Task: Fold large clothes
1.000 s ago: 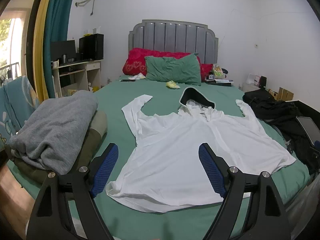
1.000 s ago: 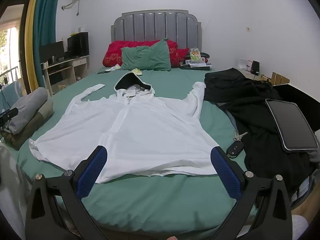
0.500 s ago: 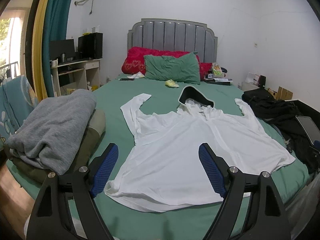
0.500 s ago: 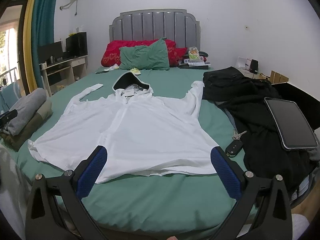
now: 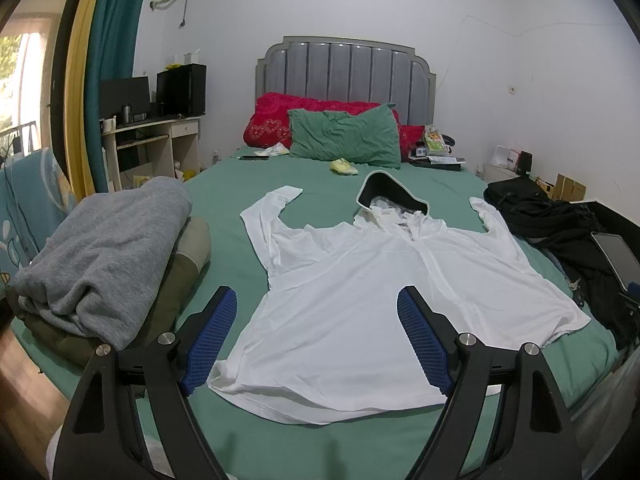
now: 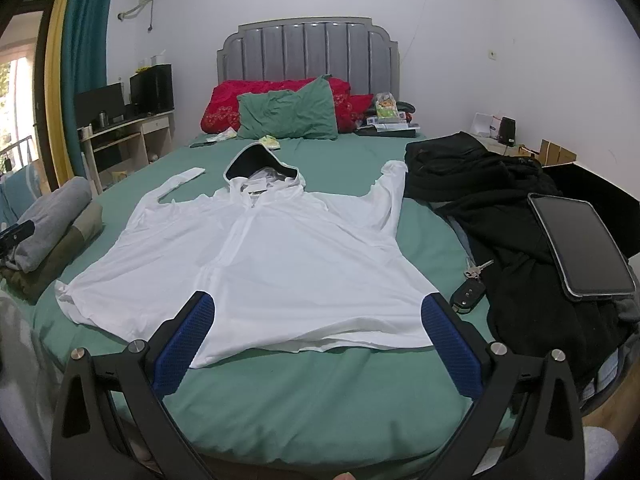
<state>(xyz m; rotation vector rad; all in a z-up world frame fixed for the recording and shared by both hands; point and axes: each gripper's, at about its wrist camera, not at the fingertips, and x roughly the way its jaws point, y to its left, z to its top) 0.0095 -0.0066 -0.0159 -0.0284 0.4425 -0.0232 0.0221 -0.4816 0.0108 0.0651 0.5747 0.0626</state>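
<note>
A white hooded top (image 5: 372, 292) lies flat and face up on the green bed (image 5: 224, 200), sleeves spread, its dark-lined hood toward the headboard. It also shows in the right wrist view (image 6: 272, 264). My left gripper (image 5: 318, 332) is open and empty, held above the hem near the bed's foot, toward the left side. My right gripper (image 6: 318, 336) is open and empty, above the hem toward the right side. Neither touches the cloth.
Folded grey and olive clothes (image 5: 100, 256) are stacked at the bed's left edge. A heap of black clothes (image 6: 500, 200) with a tablet (image 6: 580, 240) and keys (image 6: 470, 280) lies on the right. Pillows (image 5: 344, 136) and small items sit by the headboard. A desk (image 5: 148, 140) stands left.
Both grippers have shifted very slightly, so the view has drifted a little. The top and the grippers' opening are unchanged.
</note>
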